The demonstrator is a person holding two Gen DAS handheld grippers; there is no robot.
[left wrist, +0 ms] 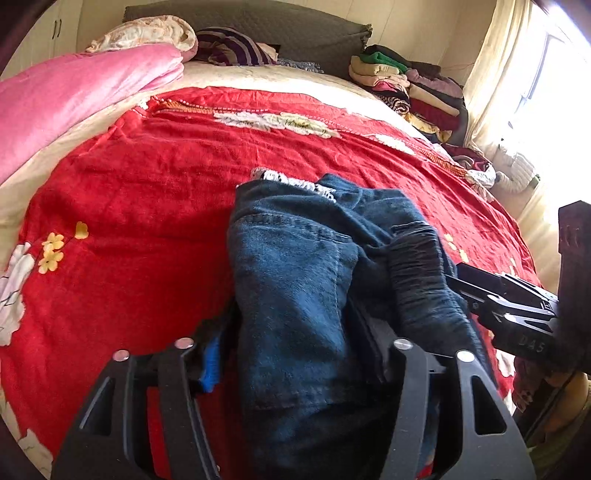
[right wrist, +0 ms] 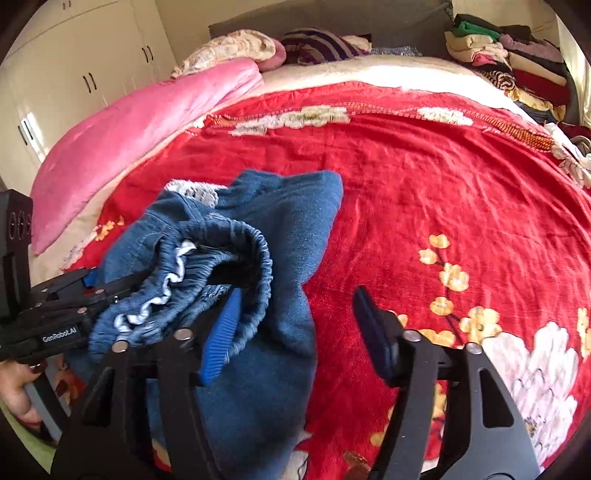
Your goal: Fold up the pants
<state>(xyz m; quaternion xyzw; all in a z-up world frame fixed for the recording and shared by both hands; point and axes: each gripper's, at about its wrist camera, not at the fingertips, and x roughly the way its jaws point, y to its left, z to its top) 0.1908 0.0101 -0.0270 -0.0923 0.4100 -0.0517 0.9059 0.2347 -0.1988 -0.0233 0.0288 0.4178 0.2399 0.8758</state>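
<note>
Blue jeans (left wrist: 295, 258) lie bunched in a heap on the red floral blanket (left wrist: 147, 184), elastic waistband (right wrist: 236, 236) turned up. In the left wrist view my left gripper (left wrist: 295, 339) straddles the near end of the heap; its blue left pad (left wrist: 210, 362) sits just beside the denim and the right pad is hidden behind cloth. My right gripper (right wrist: 295, 299) stands open, its left pad (right wrist: 221, 332) tucked under the waistband and its right pad (right wrist: 373, 332) clear above the blanket. Each gripper also shows in the other's view: right gripper (left wrist: 465, 284), left gripper (right wrist: 122, 288).
A pink quilt (left wrist: 74, 96) lies along the bed's left side, with pillows (left wrist: 155, 33) against the headboard. A stack of folded clothes (left wrist: 406, 85) sits at the far right corner. White wardrobe doors (right wrist: 74, 74) stand to the left; a hand (right wrist: 14, 387) holds the left gripper.
</note>
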